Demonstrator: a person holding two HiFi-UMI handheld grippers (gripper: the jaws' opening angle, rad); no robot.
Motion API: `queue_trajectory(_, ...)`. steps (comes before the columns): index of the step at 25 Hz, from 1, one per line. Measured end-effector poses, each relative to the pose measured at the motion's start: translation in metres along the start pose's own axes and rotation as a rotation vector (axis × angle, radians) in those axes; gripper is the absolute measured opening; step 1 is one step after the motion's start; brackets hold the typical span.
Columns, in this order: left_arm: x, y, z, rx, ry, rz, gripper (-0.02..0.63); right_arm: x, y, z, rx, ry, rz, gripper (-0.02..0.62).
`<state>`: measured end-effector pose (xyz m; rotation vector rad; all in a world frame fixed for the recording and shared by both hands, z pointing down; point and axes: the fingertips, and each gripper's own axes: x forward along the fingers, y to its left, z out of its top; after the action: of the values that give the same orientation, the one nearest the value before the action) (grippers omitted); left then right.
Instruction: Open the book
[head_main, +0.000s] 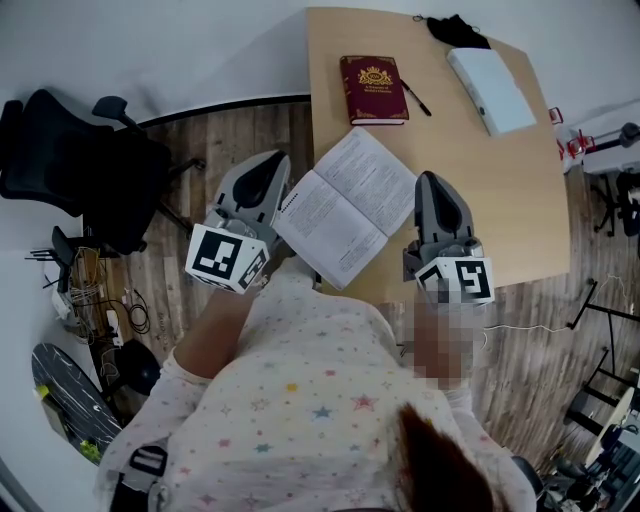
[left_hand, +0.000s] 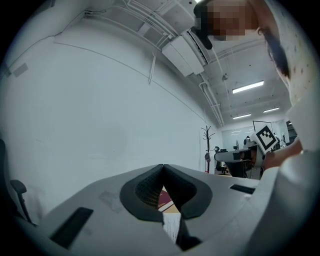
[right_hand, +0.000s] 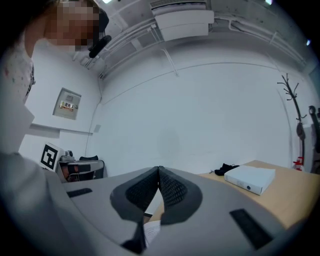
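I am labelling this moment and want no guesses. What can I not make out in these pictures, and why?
- Print on the open book: too small, head view.
- Gold title on the red book: too small, head view.
- Black item at the far edge of the table: too dark and small, head view.
- Most of the open book in the gripper views: covered by the jaws of the left gripper and right gripper.

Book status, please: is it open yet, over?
Left hand-held gripper shut on the book; right hand-held gripper likewise. Book open, held over the table edge. Nothing in the way.
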<state>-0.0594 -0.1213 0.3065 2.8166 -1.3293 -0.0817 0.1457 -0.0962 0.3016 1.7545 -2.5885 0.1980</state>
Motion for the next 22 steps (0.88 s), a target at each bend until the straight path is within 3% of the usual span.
queue_trajectory(22, -0.004, -0.014, 0.005, -0.005, -0.01, -0.035, 0.011, -0.004, 0.024, 0.015, -0.053, -0.025, 0.044, 0.0)
